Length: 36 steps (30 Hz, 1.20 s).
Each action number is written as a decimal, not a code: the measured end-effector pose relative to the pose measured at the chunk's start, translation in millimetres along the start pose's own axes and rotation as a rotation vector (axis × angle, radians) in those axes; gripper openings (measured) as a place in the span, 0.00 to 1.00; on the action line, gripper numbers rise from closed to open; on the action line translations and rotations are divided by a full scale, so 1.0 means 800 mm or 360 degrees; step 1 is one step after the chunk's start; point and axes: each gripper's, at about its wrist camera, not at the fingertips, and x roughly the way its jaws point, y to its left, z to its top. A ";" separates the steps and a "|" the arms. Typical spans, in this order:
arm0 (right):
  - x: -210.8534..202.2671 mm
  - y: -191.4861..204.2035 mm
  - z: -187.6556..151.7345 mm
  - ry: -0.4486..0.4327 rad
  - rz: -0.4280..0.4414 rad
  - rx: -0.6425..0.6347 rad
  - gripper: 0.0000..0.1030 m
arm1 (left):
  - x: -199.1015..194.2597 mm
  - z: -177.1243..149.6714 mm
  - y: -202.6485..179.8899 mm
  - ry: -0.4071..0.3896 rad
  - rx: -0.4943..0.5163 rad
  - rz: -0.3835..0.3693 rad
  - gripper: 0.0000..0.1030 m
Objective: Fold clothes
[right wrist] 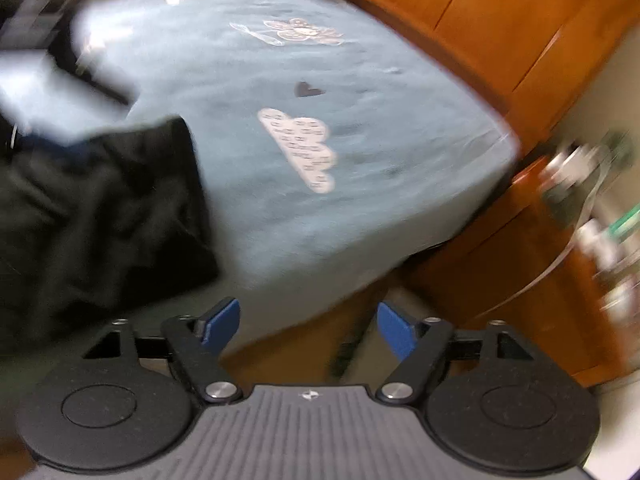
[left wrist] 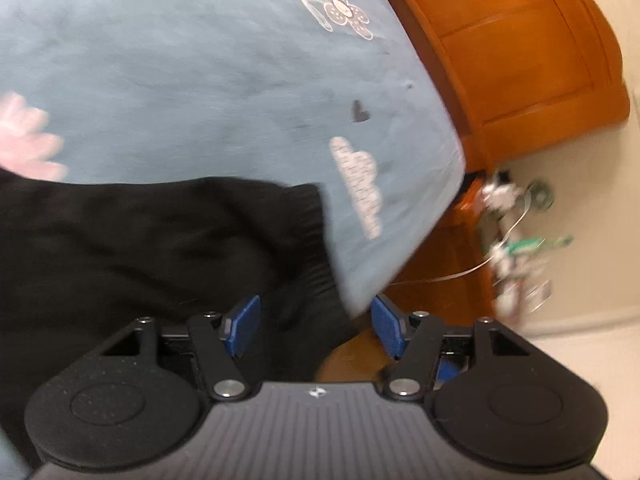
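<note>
While both grippers hang open over the bed, a black garment [left wrist: 140, 248] lies at the mattress's near edge.

From the left wrist, the left gripper [left wrist: 316, 324] stands parted with the garment's ribbed hem beneath and between its blue pads, neither pressing it. The right gripper [right wrist: 308, 326] gapes wide on nothing, garment at its nine o'clock. Bare blue sheet [right wrist: 360, 128] runs toward twelve; the wooden bed frame [right wrist: 500, 40] borders it at two o'clock. Both views are blurred.
</note>
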 end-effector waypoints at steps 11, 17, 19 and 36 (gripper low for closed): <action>0.016 0.043 0.030 -0.0029 0.0734 0.0199 0.39 | -0.022 -0.088 0.043 0.0108 0.0438 0.0234 0.60; 0.070 0.043 0.029 0.0140 0.0536 0.0169 0.18 | -0.028 -0.104 0.072 0.0191 0.0403 0.0362 0.63; 0.062 0.033 0.032 0.0135 0.0552 0.0211 0.19 | -0.036 -0.102 0.076 0.0219 0.0358 0.0365 0.62; 0.017 0.121 0.062 0.0037 0.0678 -0.0041 0.44 | -0.108 -0.033 0.145 -0.0440 0.0003 0.0344 0.64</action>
